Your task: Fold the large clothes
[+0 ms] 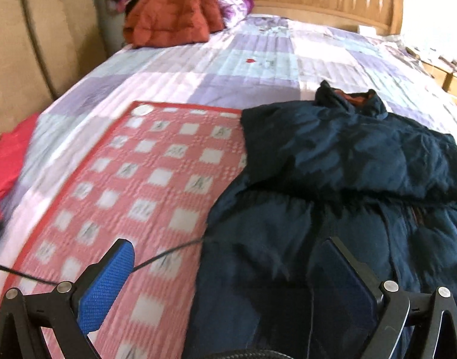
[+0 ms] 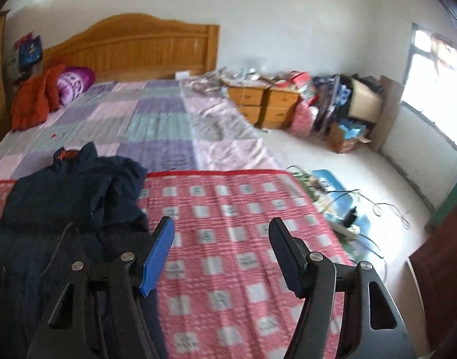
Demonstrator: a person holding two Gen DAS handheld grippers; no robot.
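Navy jacket (image 1: 333, 179) partly folded on red checked mat (image 1: 144, 179).
Left gripper (image 1: 228, 272) and right gripper (image 2: 221, 239): jaws apart, empty, lower frame.

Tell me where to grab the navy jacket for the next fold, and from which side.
Take the navy jacket at its lower hem, nearest the cameras, coming in from the foot of the bed. The collar end already lies doubled over the body, so the lower half is the free, flat part. Both the left hand-held gripper and the right hand-held gripper are open and empty, so likely one per hem corner.
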